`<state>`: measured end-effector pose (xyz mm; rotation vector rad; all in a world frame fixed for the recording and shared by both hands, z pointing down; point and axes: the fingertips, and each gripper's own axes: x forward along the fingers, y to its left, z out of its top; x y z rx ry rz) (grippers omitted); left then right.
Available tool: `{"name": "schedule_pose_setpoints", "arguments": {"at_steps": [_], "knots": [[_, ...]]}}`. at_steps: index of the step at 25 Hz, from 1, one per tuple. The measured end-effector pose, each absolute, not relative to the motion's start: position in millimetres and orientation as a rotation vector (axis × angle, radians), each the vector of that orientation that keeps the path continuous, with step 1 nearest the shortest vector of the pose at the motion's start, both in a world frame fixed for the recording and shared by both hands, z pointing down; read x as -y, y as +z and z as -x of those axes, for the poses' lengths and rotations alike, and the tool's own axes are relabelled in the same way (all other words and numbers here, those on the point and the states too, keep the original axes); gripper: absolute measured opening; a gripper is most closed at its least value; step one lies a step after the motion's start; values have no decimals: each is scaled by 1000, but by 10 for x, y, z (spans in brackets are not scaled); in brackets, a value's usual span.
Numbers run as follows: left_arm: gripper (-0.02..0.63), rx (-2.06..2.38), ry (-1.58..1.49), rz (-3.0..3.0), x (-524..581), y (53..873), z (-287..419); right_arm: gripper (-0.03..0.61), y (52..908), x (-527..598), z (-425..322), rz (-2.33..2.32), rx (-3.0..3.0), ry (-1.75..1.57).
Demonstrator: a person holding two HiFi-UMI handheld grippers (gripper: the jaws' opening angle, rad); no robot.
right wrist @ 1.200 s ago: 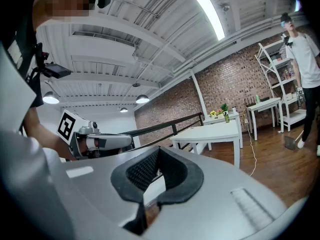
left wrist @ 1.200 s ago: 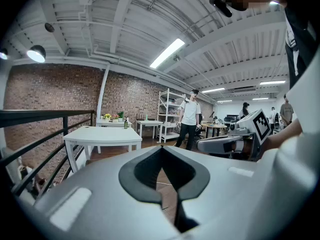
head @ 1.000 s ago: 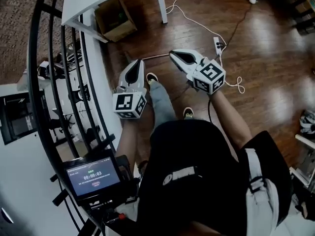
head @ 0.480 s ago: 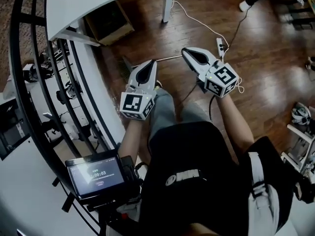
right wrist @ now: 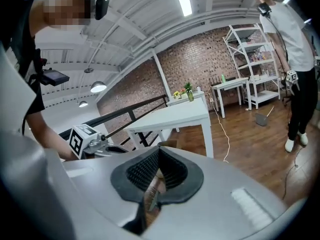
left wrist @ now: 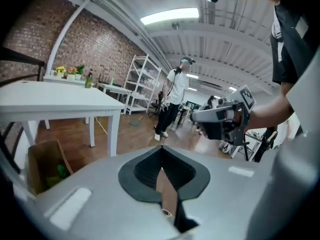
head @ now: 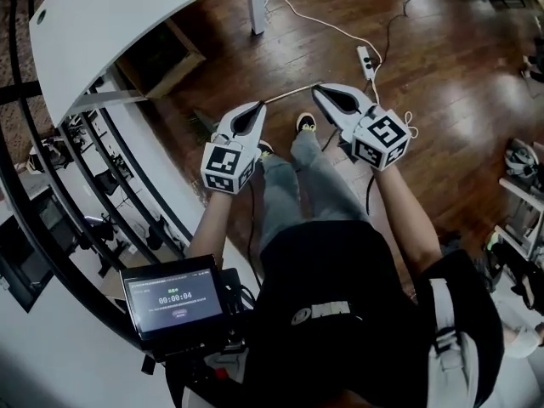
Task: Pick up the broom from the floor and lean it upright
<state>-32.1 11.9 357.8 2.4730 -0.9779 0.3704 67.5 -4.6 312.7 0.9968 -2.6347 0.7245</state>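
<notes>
Lowered and swung forward since a second ago, the white left gripper (head: 255, 109) and right gripper (head: 321, 93), jaws closed and empty, hover over the thin metal-handled broom (head: 289, 93), which lies on the brown wooden floor (head: 442, 83) near the white table (head: 127, 24).

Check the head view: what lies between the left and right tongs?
In the head view, the person's shoe and grey trouser leg sit between the left tongs and right tongs; the broom handle crosses the floor by their tips.
</notes>
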Motion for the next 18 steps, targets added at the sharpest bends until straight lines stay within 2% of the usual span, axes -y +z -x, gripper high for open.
{"name": "schedule_pose_setpoints", "arguments": {"at_steps": [4, 13, 14, 16, 18], "knots": [[12, 858, 584, -2371, -120, 4277, 208, 3, 3515, 7, -713, -936, 2589, 875], [17, 500, 1182, -2191, -264, 6717, 272, 3, 5115, 289, -638, -811, 2502, 936], [77, 469, 1222, -2158, -326, 6974, 293, 3, 5287, 269, -651, -803, 2487, 944], [100, 412, 1282, -2123, -429, 7461, 307, 3, 5637, 231, -697, -802, 2456, 965], [155, 380, 1355, -2126, -476, 7940, 318, 3, 5978, 210, -755, -810, 2433, 974]]}}
